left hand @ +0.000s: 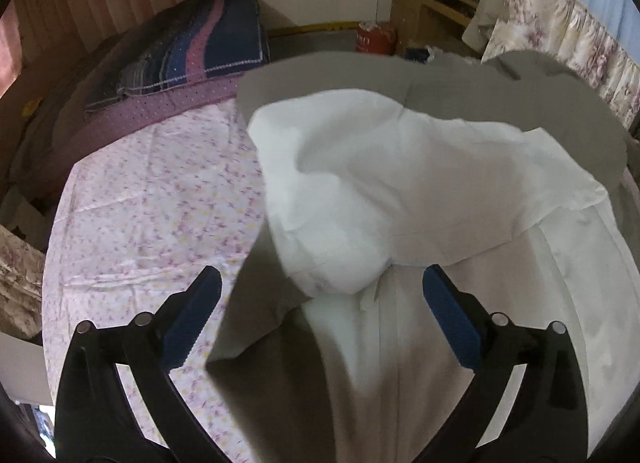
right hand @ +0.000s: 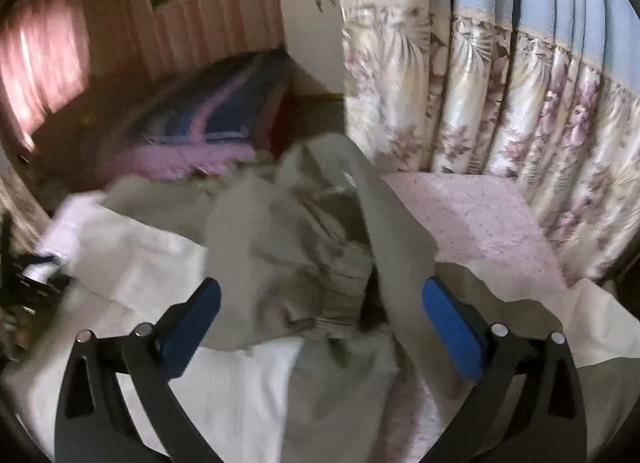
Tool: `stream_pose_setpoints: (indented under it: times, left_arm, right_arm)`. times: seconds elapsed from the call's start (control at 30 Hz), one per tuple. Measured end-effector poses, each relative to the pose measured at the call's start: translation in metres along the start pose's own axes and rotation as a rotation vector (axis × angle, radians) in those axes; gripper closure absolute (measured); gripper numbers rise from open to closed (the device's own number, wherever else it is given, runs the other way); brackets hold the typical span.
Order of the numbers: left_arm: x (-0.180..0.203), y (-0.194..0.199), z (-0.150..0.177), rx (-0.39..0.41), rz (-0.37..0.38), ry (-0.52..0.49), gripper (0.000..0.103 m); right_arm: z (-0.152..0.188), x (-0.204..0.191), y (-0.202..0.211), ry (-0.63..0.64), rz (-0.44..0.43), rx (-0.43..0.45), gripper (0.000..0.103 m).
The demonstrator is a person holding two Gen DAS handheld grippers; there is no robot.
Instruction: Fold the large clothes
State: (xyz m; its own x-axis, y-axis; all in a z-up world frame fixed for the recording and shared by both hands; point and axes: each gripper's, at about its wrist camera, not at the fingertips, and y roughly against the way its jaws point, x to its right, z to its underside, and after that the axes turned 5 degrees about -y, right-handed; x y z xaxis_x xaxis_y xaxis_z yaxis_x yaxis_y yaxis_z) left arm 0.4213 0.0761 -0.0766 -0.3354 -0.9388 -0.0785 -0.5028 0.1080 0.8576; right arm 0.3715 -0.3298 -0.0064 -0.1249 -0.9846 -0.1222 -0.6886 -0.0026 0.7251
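A large grey garment with a white lining (left hand: 400, 191) lies crumpled on the bed, its white inside turned up. My left gripper (left hand: 322, 283) is open and empty, hovering just above the garment's near fold. In the right wrist view the same garment (right hand: 288, 239) is bunched, with a gathered elastic hem (right hand: 344, 295) between the blue pads. My right gripper (right hand: 320, 295) is open and empty, close above that hem. The right view is blurred.
The bed has a pink floral sheet (left hand: 152, 199). A folded dark blue and purple blanket (left hand: 192, 51) sits at its far end. Floral curtains (right hand: 500, 103) hang along the right side. A wooden desk (left hand: 432, 3) and a red container (left hand: 374, 39) stand beyond the bed.
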Motion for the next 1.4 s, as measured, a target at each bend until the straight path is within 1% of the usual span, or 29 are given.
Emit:
stream_pose_setpoints:
  times: [0.07,0.1,0.13,0.17,0.2,0.23,0.27,0.37,0.4,0.47,0.53,0.6,0.63,0.67,0.7,0.73,0.77,0.8,0.87,0.93,0.97,1.03,1.13,1.17,1.27,1.3,1.33,1.37,1.4]
  left_arm:
    - [0.002,-0.011,-0.007,-0.018,-0.031,0.004,0.006]
    - [0.002,-0.015,-0.011,-0.023,-0.033,0.012,0.011]
    - [0.002,-0.02,-0.014,-0.031,-0.025,0.02,0.031]
    - [0.0,-0.026,-0.018,-0.045,-0.004,0.037,0.044]
    - [-0.001,-0.027,-0.021,-0.037,-0.006,0.061,0.051]
    - [-0.005,-0.026,-0.023,-0.025,-0.011,0.088,0.064]
    - [-0.009,-0.023,-0.023,-0.005,-0.011,0.118,0.075]
    - [-0.023,-0.004,-0.01,0.084,-0.012,0.209,0.091]
    - [-0.026,0.001,-0.005,0.107,-0.022,0.223,0.093]
    - [-0.031,0.013,0.01,0.146,-0.051,0.254,0.097]
    - [-0.034,0.025,0.023,0.17,-0.084,0.259,0.097]
    - [-0.033,0.019,0.025,0.126,-0.101,0.214,0.095]
    - [-0.034,0.016,0.027,0.117,-0.12,0.21,0.086]
    - [-0.029,0.013,0.027,0.104,-0.145,0.191,0.07]
    - [-0.02,0.007,0.025,0.076,-0.176,0.139,0.061]
    - [-0.015,0.005,0.024,0.073,-0.2,0.108,0.04]
    - [-0.007,0.003,0.022,0.072,-0.22,0.076,0.025]
    - [0.003,0.002,0.022,0.075,-0.238,0.028,0.022]
    - [0.018,0.004,0.024,0.079,-0.258,-0.033,0.016]
    - [0.026,0.006,0.025,0.082,-0.282,-0.07,0.013]
    - [0.028,0.008,0.026,0.084,-0.281,-0.076,0.013]
    - [0.028,0.012,0.023,0.093,-0.264,-0.07,0.012]
    - [0.017,0.025,0.024,0.108,-0.24,-0.032,0.009]
    - [0.015,0.029,0.023,0.114,-0.236,-0.02,0.007]
    - [0.012,0.043,0.017,0.134,-0.231,0.002,0.005]
    - [0.013,0.045,0.016,0.136,-0.23,0.001,0.004]
    - [0.012,0.045,0.013,0.139,-0.232,-0.001,0.004]
    - [0.016,0.047,0.01,0.145,-0.234,-0.009,0.003]
    - [0.018,0.047,0.006,0.148,-0.234,-0.013,0.003]
  right_arm:
    - [-0.001,0.001,-0.016,-0.007,0.054,-0.029,0.002]
    - [-0.002,0.004,-0.025,-0.022,0.043,-0.052,0.003]
    - [-0.003,0.005,-0.035,-0.042,0.028,-0.081,0.004]
    - [-0.001,0.005,-0.039,-0.047,0.023,-0.094,0.012]
    - [0.0,0.003,-0.043,-0.045,0.023,-0.109,0.02]
    - [0.0,0.001,-0.048,-0.038,0.028,-0.119,0.038]
    - [0.0,-0.002,-0.052,-0.03,0.025,-0.126,0.051]
    - [0.003,-0.015,-0.056,-0.011,-0.029,-0.129,0.059]
    - [0.004,-0.027,-0.056,0.021,-0.028,-0.124,0.059]
    - [0.007,-0.053,-0.052,0.111,0.001,-0.084,0.062]
    - [0.009,-0.078,-0.045,0.21,0.047,-0.035,0.064]
    - [0.01,-0.099,-0.045,0.32,0.128,0.0,0.064]
    - [0.01,-0.103,-0.049,0.352,0.158,-0.003,0.064]
    - [0.009,-0.104,-0.057,0.379,0.195,-0.015,0.064]
    - [0.008,-0.1,-0.068,0.403,0.258,-0.028,0.064]
    - [0.007,-0.096,-0.072,0.404,0.292,-0.03,0.064]
    - [0.004,-0.085,-0.077,0.387,0.334,-0.026,0.061]
    - [0.001,-0.071,-0.079,0.355,0.358,-0.032,0.056]
    - [-0.006,-0.043,-0.076,0.274,0.351,-0.038,0.032]
    - [-0.013,-0.023,-0.07,0.213,0.312,-0.043,0.022]
    - [-0.016,-0.01,-0.063,0.174,0.255,-0.05,0.018]
    - [-0.023,0.007,-0.051,0.116,0.187,-0.057,0.016]
    - [-0.034,0.038,-0.027,0.008,0.043,-0.051,0.015]
    - [-0.036,0.049,-0.015,-0.013,0.079,-0.02,0.015]
    - [-0.041,0.075,0.001,0.035,0.358,0.044,0.015]
    - [-0.04,0.082,0.006,0.022,0.366,0.039,0.015]
    - [-0.038,0.087,0.012,0.004,0.325,0.043,0.015]
    - [-0.032,0.083,0.02,0.003,0.242,0.052,0.015]
    - [-0.028,0.075,0.024,0.026,0.202,0.052,0.015]
